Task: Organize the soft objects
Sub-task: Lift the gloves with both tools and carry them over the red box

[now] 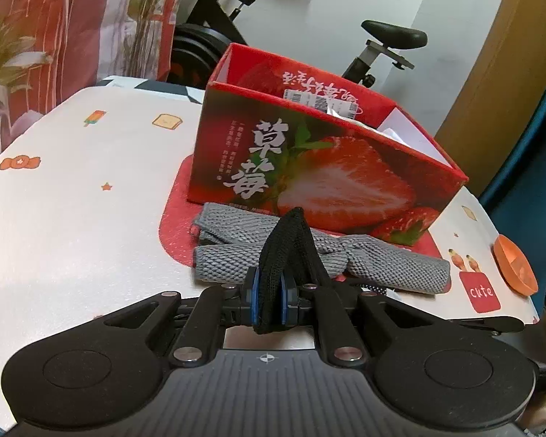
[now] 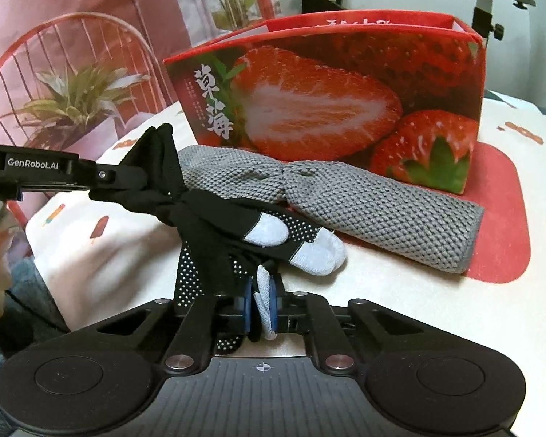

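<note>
Strawberry box (image 1: 320,167) is the landmark: red printed carton, open top, standing on a red mat (image 1: 178,225) on the white patterned tablecloth (image 1: 72,218). Just in front of the box, touching or nearly touching its base, lies a gray knit cloth (image 1: 389,262), rolled lengthwise and pinched in the middle. In front of the cloth, further from the box, is a black glove (image 2: 214,225) with white grip dots and pale gray fingertips, stretched between the two tools. Left gripper (image 1: 269,291) is clamped tight on the glove's black cuff end; the fabric stands up in a peak between the blue pads, in front of the box's face. From the right wrist view the left gripper comes in from the left side, level with the box's left corner, cuff bunched at its tip. Right gripper (image 2: 262,306) is closed on one pale gray fingertip of the glove, pads pressing it, on the near side of the cloth from the box. Two other gray fingertips lie loose on the tablecloth between right gripper and cloth. Orange dish (image 1: 515,266) sits right of the box at the table edge, partly cut off. Exercise bike (image 1: 382,36) stands behind the box. Floral curtain (image 1: 54,36) behind and left of the box.
</note>
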A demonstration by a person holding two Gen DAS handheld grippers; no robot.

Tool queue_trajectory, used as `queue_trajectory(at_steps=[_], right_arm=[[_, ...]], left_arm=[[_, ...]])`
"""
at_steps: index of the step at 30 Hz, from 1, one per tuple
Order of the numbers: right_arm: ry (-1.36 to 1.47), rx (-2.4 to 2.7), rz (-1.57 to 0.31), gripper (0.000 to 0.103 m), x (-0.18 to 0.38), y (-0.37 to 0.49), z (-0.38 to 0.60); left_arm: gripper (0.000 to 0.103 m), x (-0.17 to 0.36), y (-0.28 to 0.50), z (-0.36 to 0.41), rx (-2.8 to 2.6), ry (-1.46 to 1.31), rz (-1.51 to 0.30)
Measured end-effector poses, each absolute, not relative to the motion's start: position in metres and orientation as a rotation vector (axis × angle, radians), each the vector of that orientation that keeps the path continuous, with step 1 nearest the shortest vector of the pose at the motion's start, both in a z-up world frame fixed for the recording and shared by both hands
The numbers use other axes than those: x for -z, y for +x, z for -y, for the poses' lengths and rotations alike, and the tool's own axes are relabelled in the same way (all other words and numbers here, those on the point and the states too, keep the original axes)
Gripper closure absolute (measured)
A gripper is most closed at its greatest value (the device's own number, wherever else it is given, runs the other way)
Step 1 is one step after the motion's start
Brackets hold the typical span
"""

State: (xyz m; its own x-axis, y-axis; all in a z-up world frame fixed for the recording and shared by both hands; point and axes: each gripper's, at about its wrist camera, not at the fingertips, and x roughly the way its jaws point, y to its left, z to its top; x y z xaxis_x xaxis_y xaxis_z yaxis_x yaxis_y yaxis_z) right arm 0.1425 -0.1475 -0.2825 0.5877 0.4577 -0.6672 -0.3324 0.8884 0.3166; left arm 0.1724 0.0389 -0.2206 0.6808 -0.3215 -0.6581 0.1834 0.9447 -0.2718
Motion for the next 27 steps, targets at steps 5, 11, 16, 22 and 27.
queue_trajectory(at_steps=[5, 11, 16, 22, 27], right_arm=[[0.216, -0.470, -0.785, 0.095, 0.279, 0.137, 0.153], [0.251, -0.468, -0.712, 0.095, 0.270, 0.129, 0.161], [0.262, -0.459, -0.621, 0.095, 0.251, 0.122, 0.170], [0.282, -0.427, -0.500, 0.095, 0.215, 0.124, 0.185], [0.222, -0.418, -0.407, 0.095, 0.181, 0.138, 0.192]], left_arm=[[0.091, 0.217, 0.166, -0.036, 0.299, -0.184, -0.763], [0.091, 0.207, 0.162, -0.037, 0.311, -0.210, -0.750], [0.091, 0.187, 0.161, -0.035, 0.352, -0.234, -0.687], [0.091, 0.157, 0.168, -0.026, 0.414, -0.231, -0.596], [0.091, 0.135, 0.186, -0.019, 0.442, -0.248, -0.523]])
